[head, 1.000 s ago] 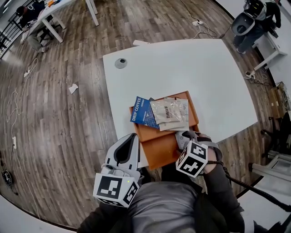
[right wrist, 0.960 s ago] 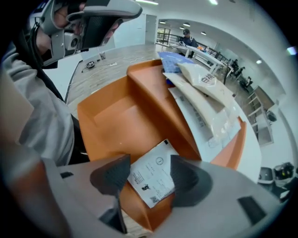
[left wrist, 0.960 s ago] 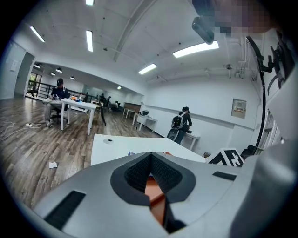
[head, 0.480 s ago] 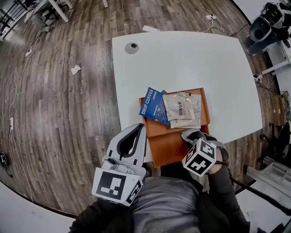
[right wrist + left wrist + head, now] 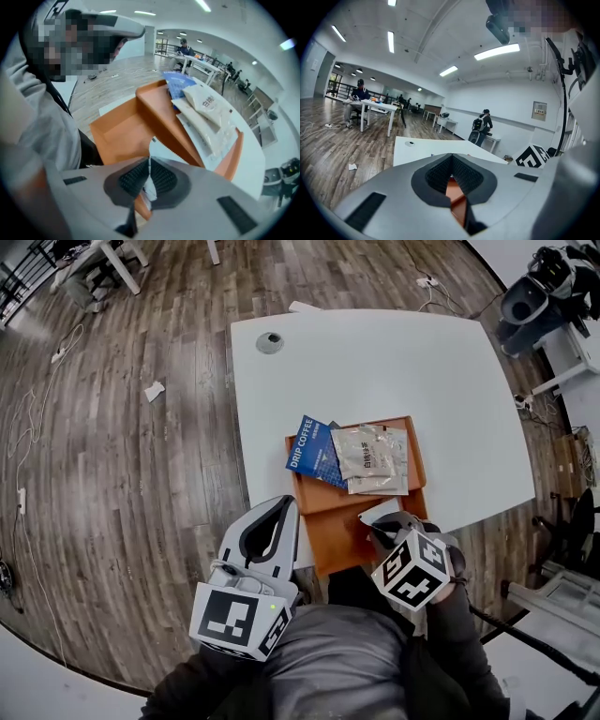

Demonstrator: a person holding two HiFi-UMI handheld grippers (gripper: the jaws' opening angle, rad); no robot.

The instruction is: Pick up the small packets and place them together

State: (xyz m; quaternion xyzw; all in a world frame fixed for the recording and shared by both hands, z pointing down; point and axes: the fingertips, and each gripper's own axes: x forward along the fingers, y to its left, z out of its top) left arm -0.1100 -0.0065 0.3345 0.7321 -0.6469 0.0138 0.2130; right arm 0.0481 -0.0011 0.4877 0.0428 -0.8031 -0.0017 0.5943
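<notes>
An orange box [image 5: 330,542] lies on the white table [image 5: 375,362]. A blue drip coffee packet [image 5: 310,447], a clear packet [image 5: 369,452] and a white one [image 5: 382,486] are piled on its far half. My right gripper [image 5: 381,528] points steeply down over the box's near right corner. Its jaws have just been closing and are now shut on a small white packet [image 5: 168,149] with a serrated edge. That same packet [image 5: 376,515] sticks out from the tips. My left gripper [image 5: 283,506] hovers shut and holds nothing at the box's near left corner, with orange showing under its jaws [image 5: 451,157].
A round cable grommet [image 5: 270,341] sits at the table's far left corner. The table's near edge runs just under the box. A paper scrap [image 5: 150,390] and cables lie on the wooden floor to the left. Other desks and people are far off.
The right gripper's jaws closed on the small white packet at the box's near right corner and rose slightly with it. The left gripper stayed put.
</notes>
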